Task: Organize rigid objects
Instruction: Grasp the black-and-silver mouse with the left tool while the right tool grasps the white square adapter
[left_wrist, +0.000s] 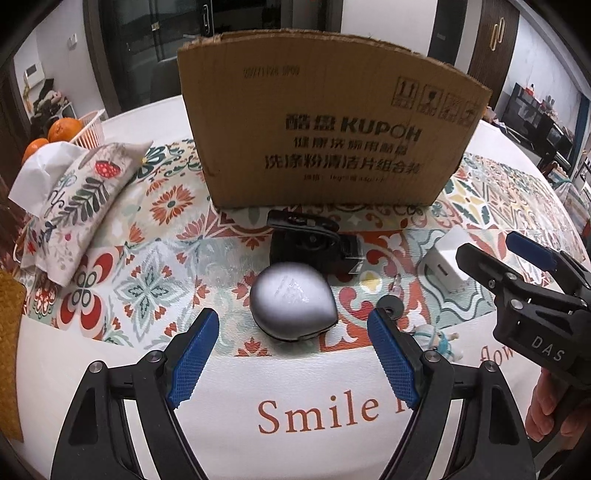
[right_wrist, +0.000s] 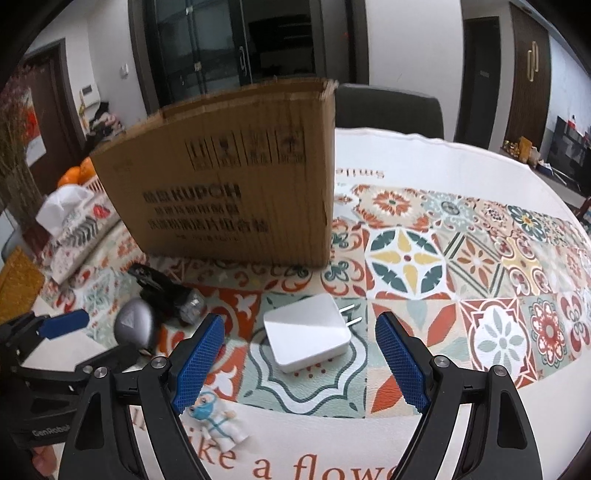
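Note:
A silver egg-shaped case (left_wrist: 291, 304) lies on the patterned cloth just ahead of my open, empty left gripper (left_wrist: 293, 328); it also shows in the right wrist view (right_wrist: 135, 325). Behind it sits a black clamp-like device (left_wrist: 306, 240), seen again in the right wrist view (right_wrist: 166, 291). A white plug charger (right_wrist: 306, 338) lies between and just ahead of the fingers of my open, empty right gripper (right_wrist: 299, 334); it shows in the left wrist view too (left_wrist: 448, 260). A small white figurine (right_wrist: 218, 417) lies by the right gripper's left finger. A brown cardboard box (left_wrist: 325, 122) stands upright behind everything.
A floral tissue pouch (left_wrist: 74, 206) and a white basket of oranges (left_wrist: 64, 129) sit at the left. A small black key-like item (left_wrist: 391, 302) lies by the left gripper's right finger. A dark chair (right_wrist: 388, 110) stands behind the table.

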